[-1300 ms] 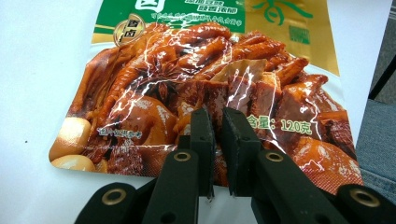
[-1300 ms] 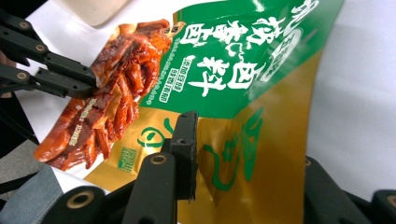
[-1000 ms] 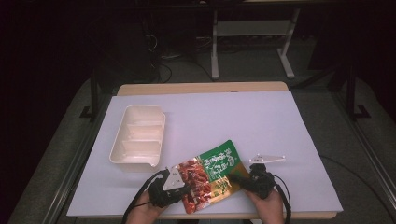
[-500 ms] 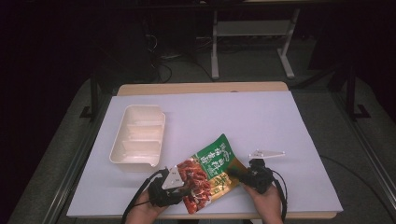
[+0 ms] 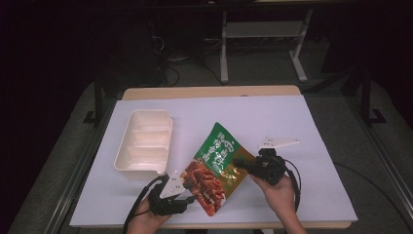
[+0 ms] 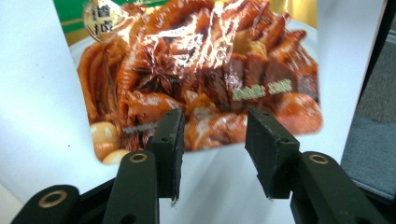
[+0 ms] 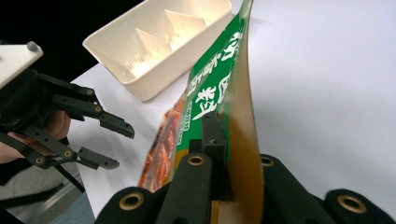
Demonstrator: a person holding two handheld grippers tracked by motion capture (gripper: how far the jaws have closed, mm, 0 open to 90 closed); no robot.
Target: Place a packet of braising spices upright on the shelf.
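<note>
The right tool (image 5: 242,164) is clamped on the right edge of the pouch (image 5: 214,168), holding it tilted above the near middle of the table (image 5: 311,122). The left tool (image 5: 187,197) has just been opening; its pads stand apart at the pouch's near end, gripping nothing. With one edge pinch, the slick pouch may swing or slip and drop short of the tray (image 5: 146,141) at left.

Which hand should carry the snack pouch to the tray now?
Right. Its tongs are clamped on the green-and-red foil snack pouch; the left tongs have just been opening and stand apart from it.
</note>
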